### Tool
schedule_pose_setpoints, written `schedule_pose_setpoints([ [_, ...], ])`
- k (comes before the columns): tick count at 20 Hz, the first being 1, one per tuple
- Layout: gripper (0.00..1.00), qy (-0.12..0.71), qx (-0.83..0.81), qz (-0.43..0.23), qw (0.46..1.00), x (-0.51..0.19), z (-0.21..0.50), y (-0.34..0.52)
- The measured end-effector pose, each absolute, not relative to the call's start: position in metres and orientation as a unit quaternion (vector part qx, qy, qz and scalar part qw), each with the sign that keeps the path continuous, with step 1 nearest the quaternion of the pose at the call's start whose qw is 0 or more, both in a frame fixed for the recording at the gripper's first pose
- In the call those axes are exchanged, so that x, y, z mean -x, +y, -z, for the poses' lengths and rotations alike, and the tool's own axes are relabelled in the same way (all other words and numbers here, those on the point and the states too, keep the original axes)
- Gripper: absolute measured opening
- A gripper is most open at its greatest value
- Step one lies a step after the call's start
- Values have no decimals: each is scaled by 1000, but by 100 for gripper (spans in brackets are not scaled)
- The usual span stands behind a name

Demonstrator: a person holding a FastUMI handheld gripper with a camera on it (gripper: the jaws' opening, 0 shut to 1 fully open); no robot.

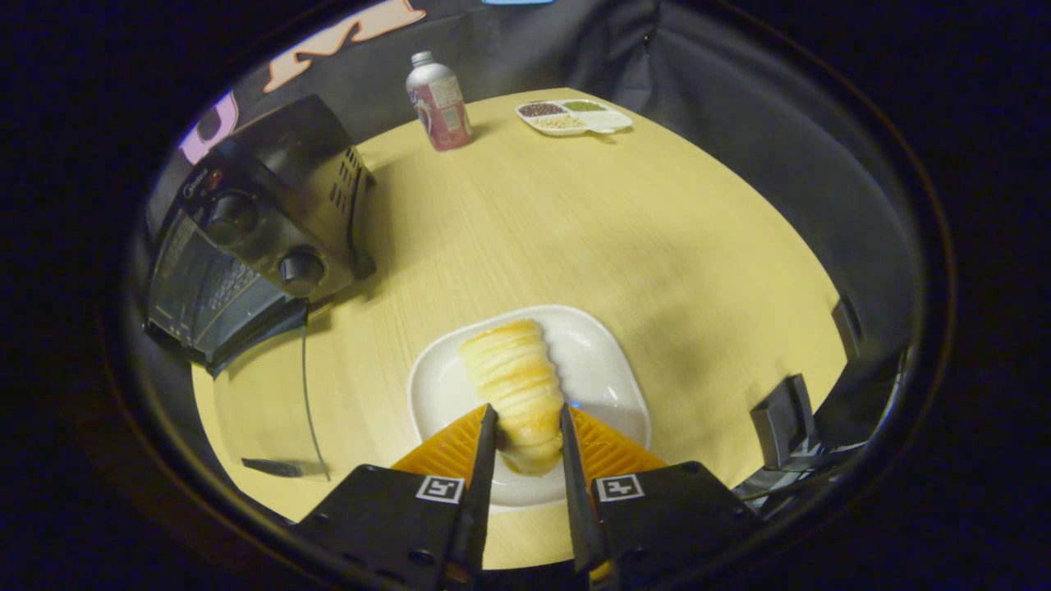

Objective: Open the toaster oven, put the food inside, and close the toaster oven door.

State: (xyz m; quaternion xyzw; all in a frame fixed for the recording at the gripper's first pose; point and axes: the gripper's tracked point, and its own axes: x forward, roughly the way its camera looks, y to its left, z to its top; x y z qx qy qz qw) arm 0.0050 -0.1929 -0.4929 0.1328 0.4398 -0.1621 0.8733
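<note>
Tongs (525,427) clamp the pastry (516,386) on its plate (603,361); open-doored toaster oven (254,238) stands well apart.

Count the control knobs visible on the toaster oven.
2: upper knob and lower knob, both on the toaster oven panel, left of the tongs; others may be hidden.

We saw the table (657,246) warmly and evenly lit from above, though the booth around it was dim. The oven (254,230) threw a soft shadow to its right, the bottle (439,103) a short one. The plate (591,361) carried faint glare. Fisheye bending curved the table's edges. The gripper (525,431) flanked the bread (517,386), both sharp; the far dish (575,116) looked softer.
</note>
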Motion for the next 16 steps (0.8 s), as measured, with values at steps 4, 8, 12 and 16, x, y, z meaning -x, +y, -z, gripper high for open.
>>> schedule_pose_setpoints([
  [4,44,357,-220,190,888,-15,465,-168],
  [8,43,305,-301,189,883,-24,456,-116],
  [12,43,256,-351,151,888,-52,442,-50],
  [16,43,224,-411,121,875,-82,430,20],
])
